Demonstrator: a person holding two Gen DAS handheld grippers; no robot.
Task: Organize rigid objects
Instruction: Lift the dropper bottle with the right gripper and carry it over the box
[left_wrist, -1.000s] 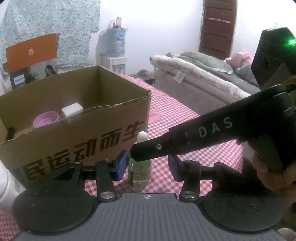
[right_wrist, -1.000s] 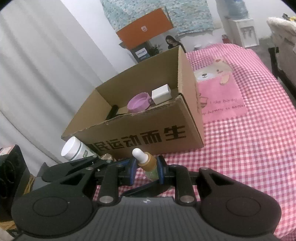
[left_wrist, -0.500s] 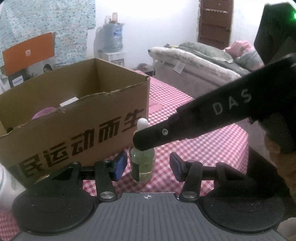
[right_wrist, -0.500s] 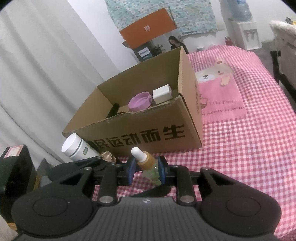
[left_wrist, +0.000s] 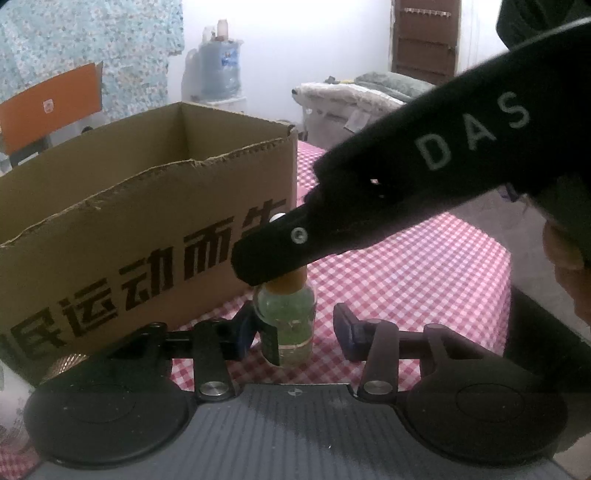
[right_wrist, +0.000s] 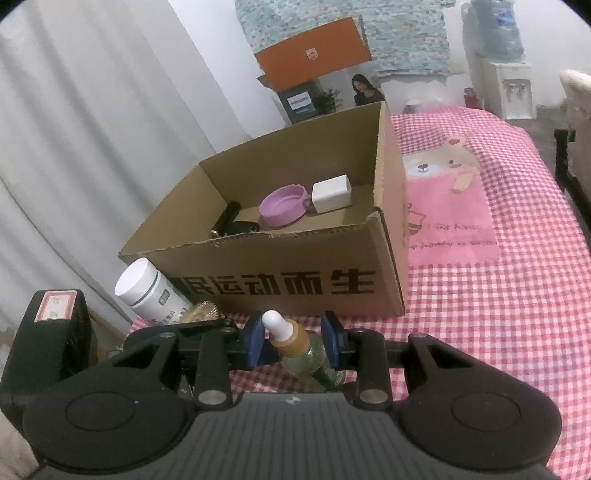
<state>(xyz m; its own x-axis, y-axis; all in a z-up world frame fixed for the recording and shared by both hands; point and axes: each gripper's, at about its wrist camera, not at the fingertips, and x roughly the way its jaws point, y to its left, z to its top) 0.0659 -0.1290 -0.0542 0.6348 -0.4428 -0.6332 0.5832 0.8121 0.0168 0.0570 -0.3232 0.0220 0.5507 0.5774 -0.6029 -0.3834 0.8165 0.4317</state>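
Both views are dim and a little murky up close, with strong fisheye bending — straight edges bow toward the rounded, dark corners. In the left wrist view the white back wall is blown out to a featureless glare, and the tall blue water jug before it looks washed and soft. The black gripper arm marked DAS looms close and slightly blurred, a near silhouette. The brown cardboard box with black printed characters is evenly lit in the right wrist view, its interior shaded. The pale grey curtain shows soft folds without hard shadows — the light is diffuse. Fine grain speckles the dark gripper bodies at the bottom.
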